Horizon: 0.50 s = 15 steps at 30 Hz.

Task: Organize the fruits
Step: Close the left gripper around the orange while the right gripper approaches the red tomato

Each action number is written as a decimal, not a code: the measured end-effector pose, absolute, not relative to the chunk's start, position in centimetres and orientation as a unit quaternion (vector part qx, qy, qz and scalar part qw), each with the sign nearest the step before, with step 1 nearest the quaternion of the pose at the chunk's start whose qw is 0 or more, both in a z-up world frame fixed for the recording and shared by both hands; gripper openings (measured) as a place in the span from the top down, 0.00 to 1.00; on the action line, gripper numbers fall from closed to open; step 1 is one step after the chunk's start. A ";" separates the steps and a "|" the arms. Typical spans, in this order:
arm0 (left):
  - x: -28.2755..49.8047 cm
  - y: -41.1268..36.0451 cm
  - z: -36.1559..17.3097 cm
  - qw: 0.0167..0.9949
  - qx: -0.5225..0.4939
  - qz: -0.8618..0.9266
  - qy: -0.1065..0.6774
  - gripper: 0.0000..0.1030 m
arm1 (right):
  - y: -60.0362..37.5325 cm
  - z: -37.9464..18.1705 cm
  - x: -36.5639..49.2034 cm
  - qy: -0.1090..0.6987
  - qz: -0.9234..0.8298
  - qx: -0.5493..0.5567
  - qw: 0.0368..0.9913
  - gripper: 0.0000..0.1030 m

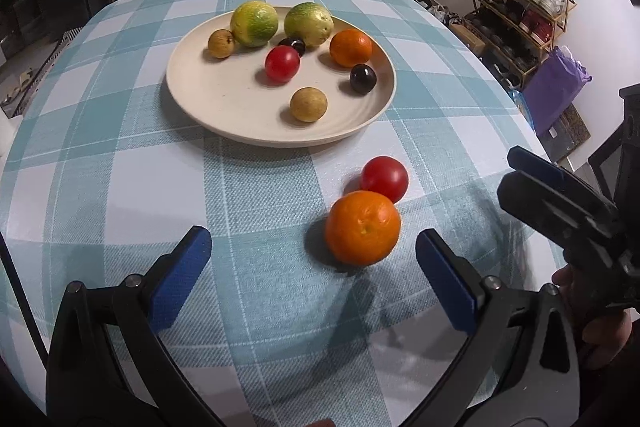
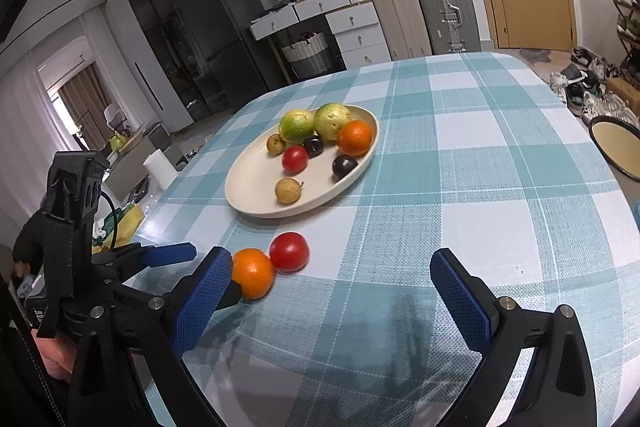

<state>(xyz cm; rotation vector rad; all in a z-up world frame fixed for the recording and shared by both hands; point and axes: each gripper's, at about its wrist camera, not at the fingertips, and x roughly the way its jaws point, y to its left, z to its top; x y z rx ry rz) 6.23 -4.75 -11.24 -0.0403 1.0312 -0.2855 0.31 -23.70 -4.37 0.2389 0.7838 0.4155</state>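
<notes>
I saw a teal-and-white plaid cloth (image 1: 120,187), cream plate (image 1: 200,99), orange mandarin (image 1: 362,227), red tomato (image 1: 385,178).

Left gripper (image 1: 312,255) jaws wide, empty, above checked cloth (image 1: 120,187). Orange (image 1: 362,227) touches tomato (image 1: 384,179) just ahead. Plate (image 1: 192,95) of fruit beyond.

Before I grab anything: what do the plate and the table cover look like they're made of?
Plate: looks like matte cream ceramic or stoneware, maybe plastic; faint speckle, concentric ridges near the rim, no glare. Table cover: woven fabric or textured vinyl in a teal and white check; a fine weave grain shows, with a slight sheen near the edge, so a coated cloth is possible.
</notes>
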 end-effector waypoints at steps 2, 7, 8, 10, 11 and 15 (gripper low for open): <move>6.5 -4.8 -11.4 0.858 -0.022 -0.136 0.495 0.02 | -23.8 -4.6 0.7 0.382 0.200 0.118 0.894 0.02; 7.0 -4.6 -11.5 0.851 -0.042 -0.154 0.501 0.15 | -23.8 -5.0 1.3 0.388 0.203 0.119 0.891 0.02; 7.0 -4.6 -11.5 0.850 -0.043 -0.157 0.501 0.20 | -23.8 -5.1 1.4 0.389 0.204 0.119 0.890 0.02; 7.1 -4.7 -11.6 0.847 -0.045 -0.169 0.502 0.26 | -23.7 -5.2 1.6 0.391 0.206 0.120 0.889 0.02; 7.1 -4.7 -11.6 0.846 -0.046 -0.173 0.502 0.31 | -23.7 -5.3 1.7 0.392 0.206 0.120 0.889 0.02; 7.1 -4.9 -11.6 0.841 -0.052 -0.198 0.501 0.49 | -23.5 -5.4 1.9 0.395 0.206 0.122 0.887 0.02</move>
